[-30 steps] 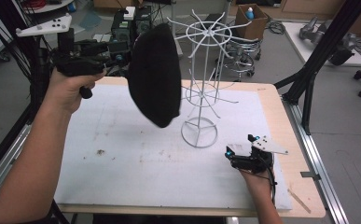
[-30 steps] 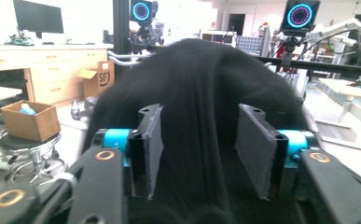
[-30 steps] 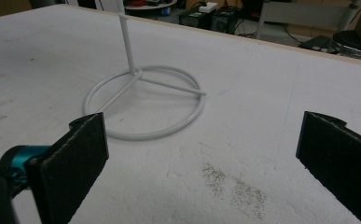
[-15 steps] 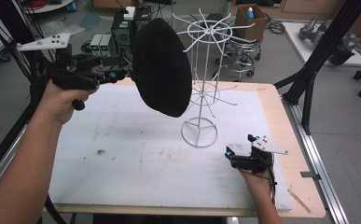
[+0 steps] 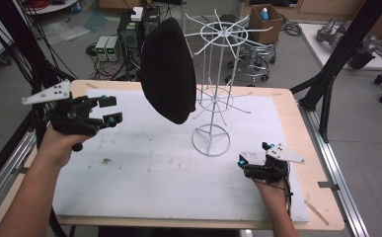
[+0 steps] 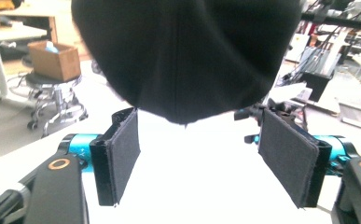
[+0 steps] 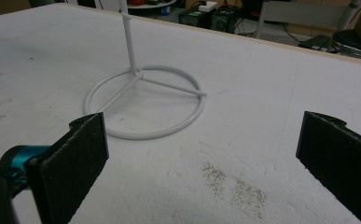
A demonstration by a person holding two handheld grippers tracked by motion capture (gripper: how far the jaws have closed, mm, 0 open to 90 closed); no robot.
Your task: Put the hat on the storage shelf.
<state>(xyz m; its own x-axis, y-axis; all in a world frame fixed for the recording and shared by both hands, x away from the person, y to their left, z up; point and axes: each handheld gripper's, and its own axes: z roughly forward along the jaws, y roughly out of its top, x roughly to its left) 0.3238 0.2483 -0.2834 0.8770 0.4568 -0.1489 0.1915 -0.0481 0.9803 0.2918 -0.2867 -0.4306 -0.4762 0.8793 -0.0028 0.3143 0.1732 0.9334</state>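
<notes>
While the right gripper (image 5: 244, 163) rests low on the bench (image 5: 297, 123) with jaws released, near the wire stand's (image 5: 211, 140) base, the left gripper (image 5: 110, 110), jaws also released, faces the black hat (image 5: 169, 74) hanging on a stand arm, apparently let go.

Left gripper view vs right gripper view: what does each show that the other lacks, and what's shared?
Left gripper view alone: the black hat hanging just beyond its open tongs, a cardboard box and a stool behind.

Right gripper view alone: the white wire rack's ring base and post, dark specks on the mat.

Both: black padded jaws set wide apart, nothing between them, over the white mat.
</notes>
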